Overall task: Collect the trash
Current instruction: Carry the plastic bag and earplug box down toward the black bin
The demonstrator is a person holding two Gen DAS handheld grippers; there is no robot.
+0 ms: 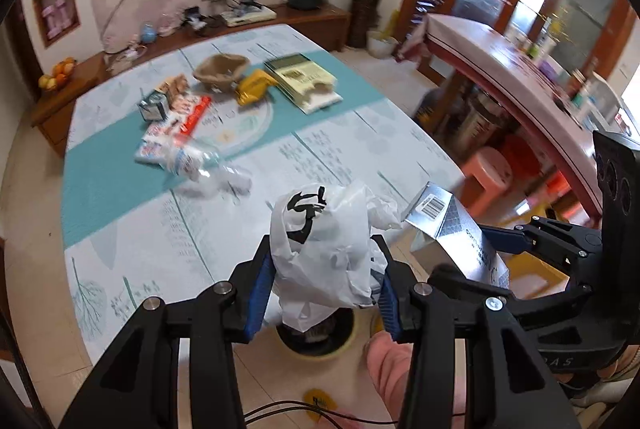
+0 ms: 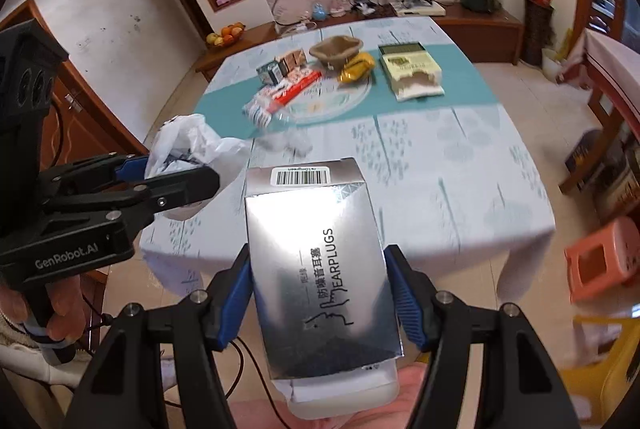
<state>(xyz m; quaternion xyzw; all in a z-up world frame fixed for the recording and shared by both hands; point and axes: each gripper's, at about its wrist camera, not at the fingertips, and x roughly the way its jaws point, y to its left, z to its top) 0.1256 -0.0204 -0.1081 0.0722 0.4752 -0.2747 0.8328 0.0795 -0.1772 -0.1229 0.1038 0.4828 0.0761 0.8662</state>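
Left hand-held gripper [image 1: 322, 283] clamped on white plastic bag [image 1: 324, 253], right hand-held gripper [image 2: 322, 293] gripping silver earplugs box [image 2: 320, 269], both above surface [image 2: 460, 165] edge, remaining litter [image 2: 288, 89] beyond.

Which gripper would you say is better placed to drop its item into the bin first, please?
Left, probably. The left gripper holds the white plastic bag directly above the round bin on the floor. The right gripper, clamping the silver earplugs box, sits off to the side.
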